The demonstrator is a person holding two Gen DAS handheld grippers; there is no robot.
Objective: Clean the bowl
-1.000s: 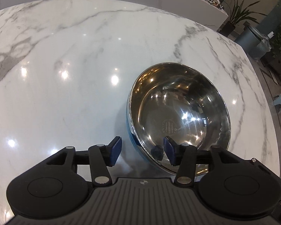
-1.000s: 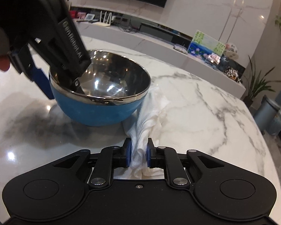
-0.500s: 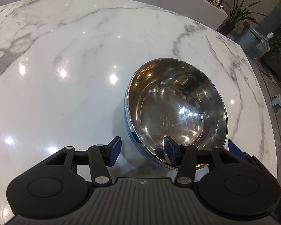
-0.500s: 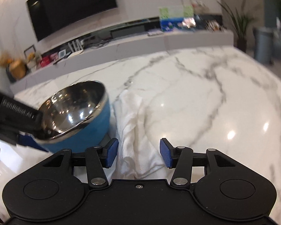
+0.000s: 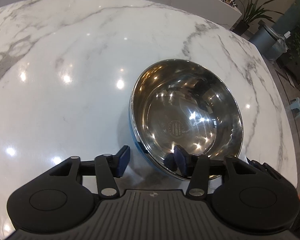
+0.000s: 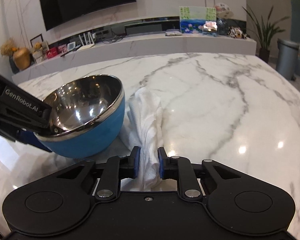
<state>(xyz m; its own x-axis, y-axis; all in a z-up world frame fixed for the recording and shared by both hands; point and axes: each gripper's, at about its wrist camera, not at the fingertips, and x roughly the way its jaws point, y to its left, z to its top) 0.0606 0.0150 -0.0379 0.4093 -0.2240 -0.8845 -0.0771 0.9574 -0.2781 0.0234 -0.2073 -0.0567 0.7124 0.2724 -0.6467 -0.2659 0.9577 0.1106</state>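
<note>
A steel bowl (image 5: 187, 116) with a blue outside sits tilted on the white marble table (image 5: 70, 70); it also shows in the right wrist view (image 6: 84, 120). My left gripper (image 5: 152, 160) is open and straddles the bowl's near rim, one finger inside and one outside. The left gripper also shows at the left of the right wrist view (image 6: 20, 116). A crumpled white cloth (image 6: 148, 116) lies to the right of the bowl. My right gripper (image 6: 148, 165) is closing around the cloth's near end, with both pads against it.
A long marble counter (image 6: 150, 42) with a TV, pictures and ornaments stands behind the table. A grey bin (image 6: 286, 58) and a potted plant (image 6: 266, 32) stand at the far right, beyond the table's edge.
My right gripper let go of the cloth, swung right, opened wide, then narrowed again around the cloth's near end. The bowl tilted slightly. My left gripper stayed open over the rim.
</note>
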